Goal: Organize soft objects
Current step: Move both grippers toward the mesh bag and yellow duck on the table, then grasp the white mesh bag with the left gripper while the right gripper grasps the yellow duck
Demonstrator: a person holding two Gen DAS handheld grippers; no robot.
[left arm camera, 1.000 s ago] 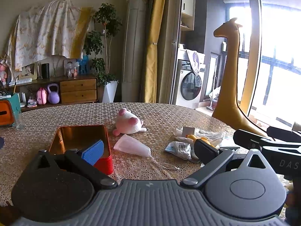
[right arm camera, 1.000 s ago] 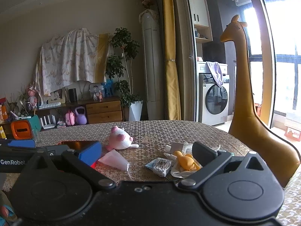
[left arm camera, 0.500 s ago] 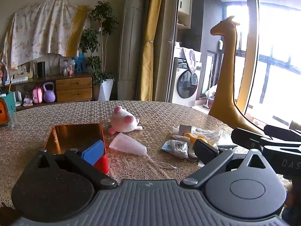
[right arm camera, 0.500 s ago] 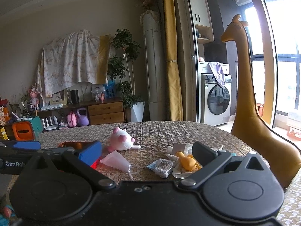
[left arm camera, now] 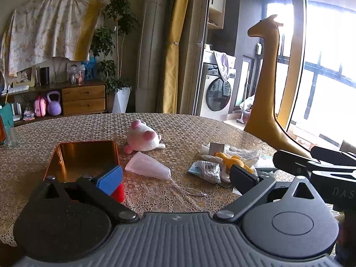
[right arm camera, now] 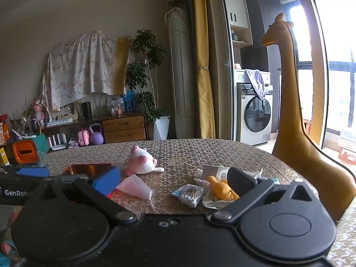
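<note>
A pink and white plush toy (left arm camera: 142,136) (right arm camera: 142,161) lies mid-table. A pale pink pouch with a cord (left arm camera: 149,166) (right arm camera: 134,187) lies in front of it. A yellow soft toy (left arm camera: 231,160) (right arm camera: 220,190) rests on crumpled white wrapping beside a packet of cotton swabs (left arm camera: 205,170) (right arm camera: 189,192). An open red tin with a copper inside (left arm camera: 82,155) (right arm camera: 89,168) stands at the left. My left gripper (left arm camera: 175,175) is open and empty, above the near table edge. My right gripper (right arm camera: 173,183) is open and empty, to the right of the left one.
The round table (left arm camera: 189,131) has a lace-patterned cloth. A tall golden giraffe figure (left arm camera: 267,102) (right arm camera: 293,115) stands by its right side. A glass (left arm camera: 10,136) and an orange and teal box (right arm camera: 26,152) stand at the far left.
The left gripper's view has swung a little to the right and pulled back, so the tin and plush sit further left. The right gripper has barely moved. Both stay open.
</note>
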